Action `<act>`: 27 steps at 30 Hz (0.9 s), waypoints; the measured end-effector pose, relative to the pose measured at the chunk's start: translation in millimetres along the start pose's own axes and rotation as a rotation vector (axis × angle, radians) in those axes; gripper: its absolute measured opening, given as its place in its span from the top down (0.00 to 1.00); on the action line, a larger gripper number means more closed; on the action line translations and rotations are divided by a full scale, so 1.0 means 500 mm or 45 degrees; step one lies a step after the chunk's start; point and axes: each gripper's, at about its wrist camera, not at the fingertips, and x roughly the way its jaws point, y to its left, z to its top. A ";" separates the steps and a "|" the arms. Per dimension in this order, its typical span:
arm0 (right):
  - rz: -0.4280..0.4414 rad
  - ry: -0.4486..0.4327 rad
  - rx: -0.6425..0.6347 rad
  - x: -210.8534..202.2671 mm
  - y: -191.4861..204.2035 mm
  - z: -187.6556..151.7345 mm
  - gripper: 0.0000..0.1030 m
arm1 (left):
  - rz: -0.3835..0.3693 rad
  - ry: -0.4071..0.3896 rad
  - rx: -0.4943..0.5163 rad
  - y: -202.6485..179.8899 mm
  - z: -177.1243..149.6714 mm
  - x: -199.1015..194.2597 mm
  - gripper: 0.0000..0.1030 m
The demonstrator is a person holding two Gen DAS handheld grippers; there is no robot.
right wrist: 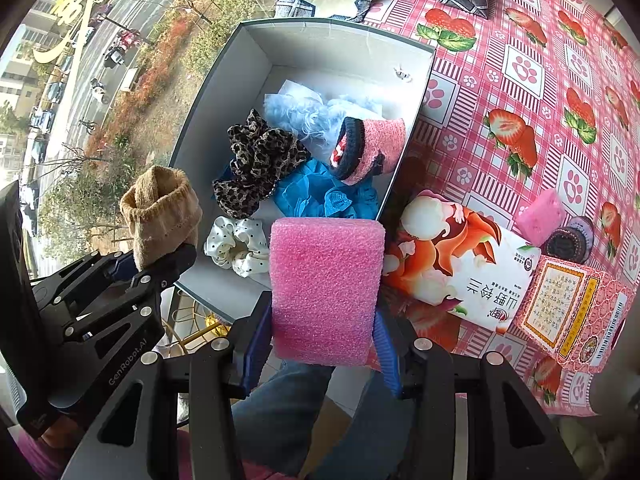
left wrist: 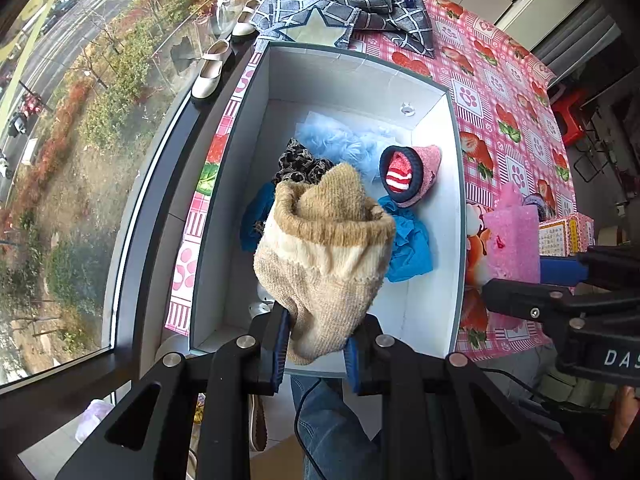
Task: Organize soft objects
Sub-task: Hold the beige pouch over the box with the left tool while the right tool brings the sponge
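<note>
Holding items over box (left wrist: 224, 200): L gripper (left wrist: 316, 344) clamps beige sock (left wrist: 324, 256), R gripper (right wrist: 320, 344) clamps pink sponge (right wrist: 324, 292).
Best: lower each into bare floor, then let go; sponge hangs near the rim.

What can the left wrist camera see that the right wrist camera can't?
Only the left wrist view shows the cream shoes on the window ledge. Only the right wrist view shows the white polka-dot scrunchie whole in the box and the flowery tissue pack whole. Both show the white box, the tan sock in the left tongs and the pink foam block in the right tongs.
</note>
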 end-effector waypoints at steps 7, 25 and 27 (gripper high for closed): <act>-0.005 -0.009 0.013 -0.004 -0.004 0.000 0.54 | -0.001 0.007 0.001 -0.002 0.002 0.003 0.75; 0.000 -0.009 0.018 -0.004 -0.003 0.005 0.54 | 0.001 0.022 0.007 0.000 0.010 0.012 0.75; -0.002 -0.011 0.015 -0.004 -0.001 0.009 0.54 | 0.003 0.023 0.004 0.002 0.011 0.014 0.75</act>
